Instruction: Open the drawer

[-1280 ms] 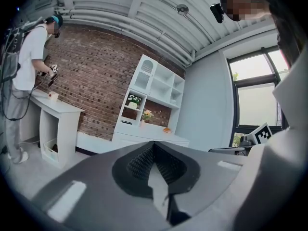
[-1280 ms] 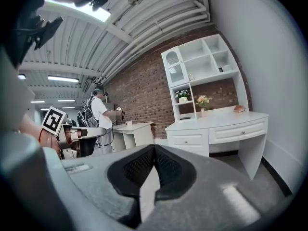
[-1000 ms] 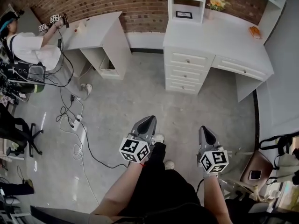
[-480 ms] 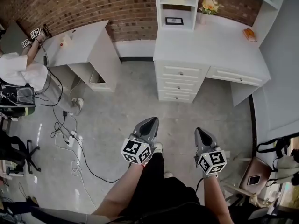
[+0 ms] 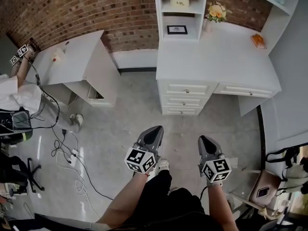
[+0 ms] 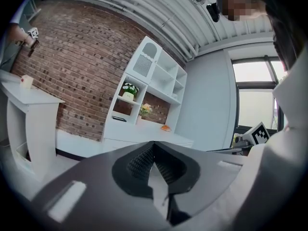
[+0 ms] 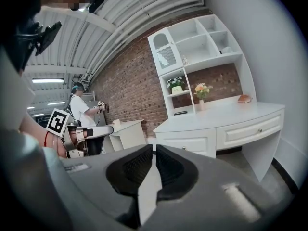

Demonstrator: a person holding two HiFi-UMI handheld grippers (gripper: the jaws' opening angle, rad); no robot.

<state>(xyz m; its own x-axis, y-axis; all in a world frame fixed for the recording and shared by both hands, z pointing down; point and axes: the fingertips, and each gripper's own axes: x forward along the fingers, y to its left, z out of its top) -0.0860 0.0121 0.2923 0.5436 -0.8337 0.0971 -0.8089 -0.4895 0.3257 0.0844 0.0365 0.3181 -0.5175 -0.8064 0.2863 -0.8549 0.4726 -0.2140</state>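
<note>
A white desk (image 5: 216,52) stands against the brick wall. It has a stack of three shut drawers (image 5: 185,88) and one wide shut drawer (image 5: 248,91) to their right. Both grippers hover over the grey floor, well short of it. My left gripper (image 5: 155,129) points at the drawer stack, its jaws closed tip to tip with nothing held (image 6: 153,146). My right gripper (image 5: 204,139) has just been opening; a narrow slit shows between its pads (image 7: 154,147) and nothing is in it. The drawers (image 7: 190,143) lie ahead in the right gripper view.
A shelf unit (image 5: 179,4) with flowers sits on the desk. A second white desk (image 5: 72,61) is at the left, with another person (image 5: 14,95) beside it. Cables (image 5: 67,148) trail over the floor at left. A stool with a phone (image 5: 263,191) is at the right.
Both grippers have travelled forward across the floor, so the drawer desk sits nearer and more central. The left desk and the other person have slid toward the left edge.
</note>
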